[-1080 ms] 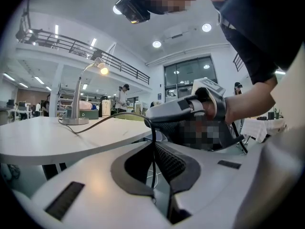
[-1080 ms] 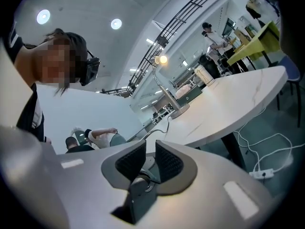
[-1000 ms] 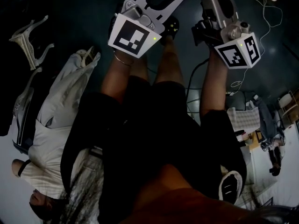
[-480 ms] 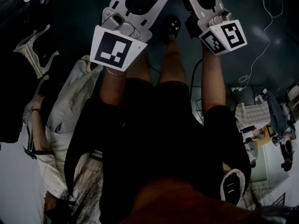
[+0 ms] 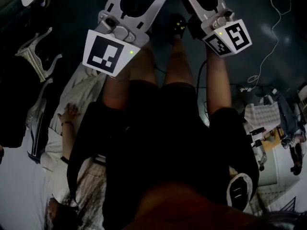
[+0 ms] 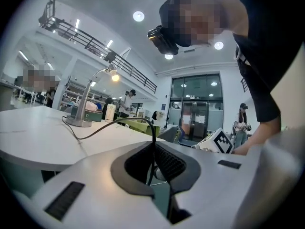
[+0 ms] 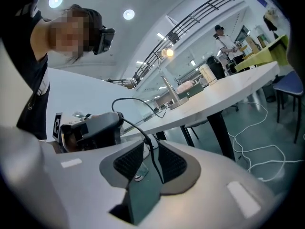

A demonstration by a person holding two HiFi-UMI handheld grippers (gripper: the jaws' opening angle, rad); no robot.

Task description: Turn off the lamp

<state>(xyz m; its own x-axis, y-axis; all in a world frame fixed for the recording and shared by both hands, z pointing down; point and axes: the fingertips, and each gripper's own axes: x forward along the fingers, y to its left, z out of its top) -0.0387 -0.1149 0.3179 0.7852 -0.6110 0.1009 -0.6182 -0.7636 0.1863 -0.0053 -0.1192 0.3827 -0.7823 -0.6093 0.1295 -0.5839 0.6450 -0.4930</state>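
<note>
My left claw [image 6: 152, 144] is closed at its tips on the thin dark cord [image 6: 153, 132]. The cord comes off the white tabletop [image 6: 28, 132], arcs over, and drops straight down between the two ribbed black pads [image 6: 172, 163]. Only the tips meet on the cord. Nearer the camera the gap widens and the teal floor shows through.

My right claw [image 7: 144, 140] is closed the same way, on a small thickening in the cord right at its tips. Below that the cord runs down through the gap between the pads. In the right gripper view the dark body of my left claw sits at 9 o'clock, and the cord loops up from it before coming across to my right claw. In the left gripper view my right claw's marker cube [image 6: 220, 141] shows at 3 o'clock.

The lamp [image 6: 79, 121] stands on the tabletop, well apart from both claws. It is at about 10 o'clock in the left gripper view and about 1 o'clock in the right gripper view [image 7: 177, 104]. Its round base rests flat, its slim neck bends over, and the bulb at the head glows, so the lamp is lit. The cord leads from its base across the tabletop.

In the head view both claws are held side by side at 12 o'clock above my legs, and their tips run off the top edge. A loose white cable [image 5: 268, 37] lies on the dark floor at 2 o'clock.
</note>
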